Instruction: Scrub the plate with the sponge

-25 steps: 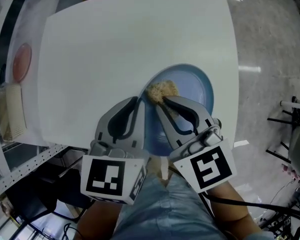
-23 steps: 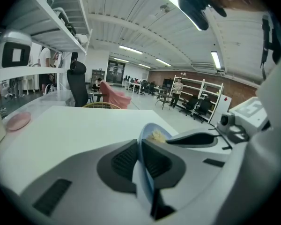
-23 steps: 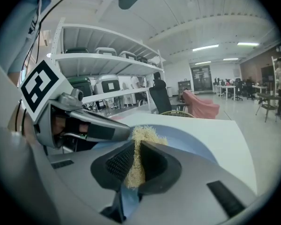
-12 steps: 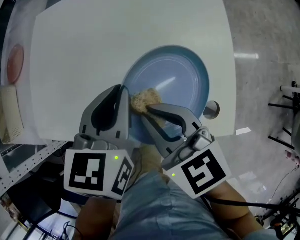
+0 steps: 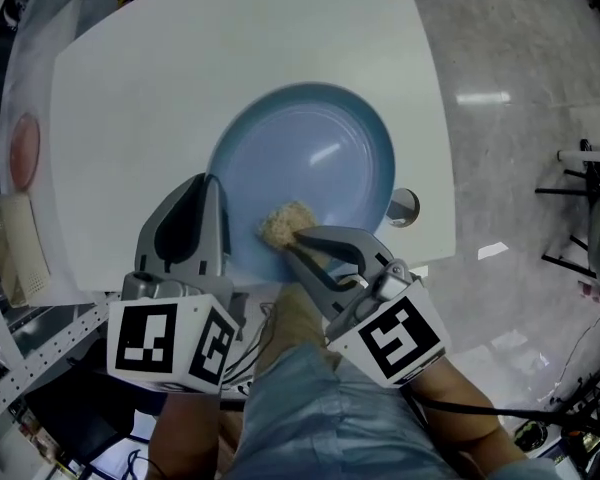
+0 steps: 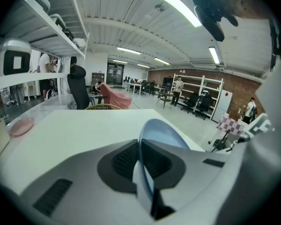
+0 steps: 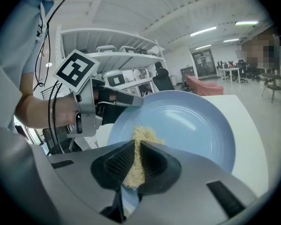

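My left claw (image 5: 210, 203) pinches the plate (image 5: 310, 153) rim; it looks stiff, slick, breakable. My right claw (image 5: 298, 240) squeezes the soft sponge (image 5: 283, 222), pressed on the plate just ahead

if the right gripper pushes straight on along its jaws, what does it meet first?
The blue plate: the sponge shut in the right gripper looks pressed against its face, though contact is hard to confirm.

Plate (image 5: 315, 153) near rim hidden under left gripper (image 5: 216, 210); sponge (image 5: 283, 223) partly covered.
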